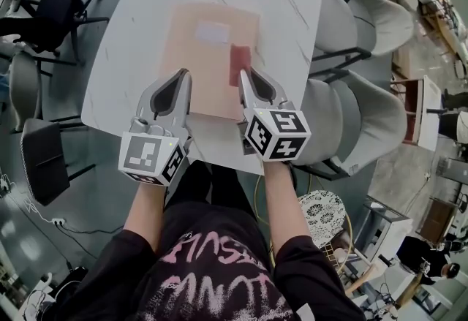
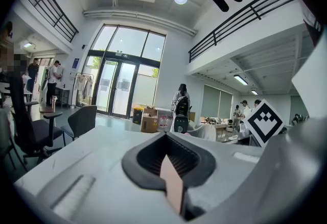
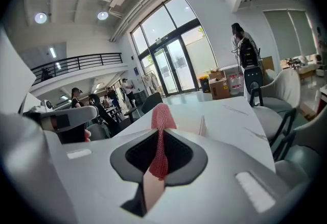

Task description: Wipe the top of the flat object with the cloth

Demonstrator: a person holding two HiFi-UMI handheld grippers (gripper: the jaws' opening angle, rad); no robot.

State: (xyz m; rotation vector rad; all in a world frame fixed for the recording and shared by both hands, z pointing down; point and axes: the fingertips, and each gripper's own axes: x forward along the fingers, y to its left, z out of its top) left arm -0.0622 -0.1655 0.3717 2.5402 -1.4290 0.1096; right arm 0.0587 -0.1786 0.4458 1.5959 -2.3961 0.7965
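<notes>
**Head view:** a pink flat object [image 1: 205, 56] lies on the white marble table [image 1: 131, 42]. Its long axis seems to run away from the person, with the near short edge at the grippers. A pale rectangular patch [image 1: 212, 32] sits on its far half. The red cloth [image 1: 239, 63] lies on the object's right side, a short strip pointing away from the person. The left gripper [image 1: 181, 82] sits at the near-left edge, and the right gripper [image 1: 246, 78] has its tip at the near end of the cloth.

**Left gripper view:** the left gripper [image 2: 168, 159] has its jaws closed on a thin pink edge [image 2: 172, 184]. This is probably the flat object's near edge, pinned to steady it.

**Right gripper view:** the right gripper [image 3: 159, 156] has its jaws pinched on the red mesh cloth [image 3: 161, 136], which sticks up past the tips. A pale pink strip also shows low between the jaws, and it is unclear whether that is the object's edge. More pink surface [image 3: 186, 125] lies ahead on the table [image 3: 230, 121].

**Step:** the cloth is gripped and on the object, so the wipe looks to be at or near its start. The next move calls for pressing the cloth flat and dragging it across the top towards the far and left areas. The left gripper needs to hold the object so it doesn't slide.
</notes>
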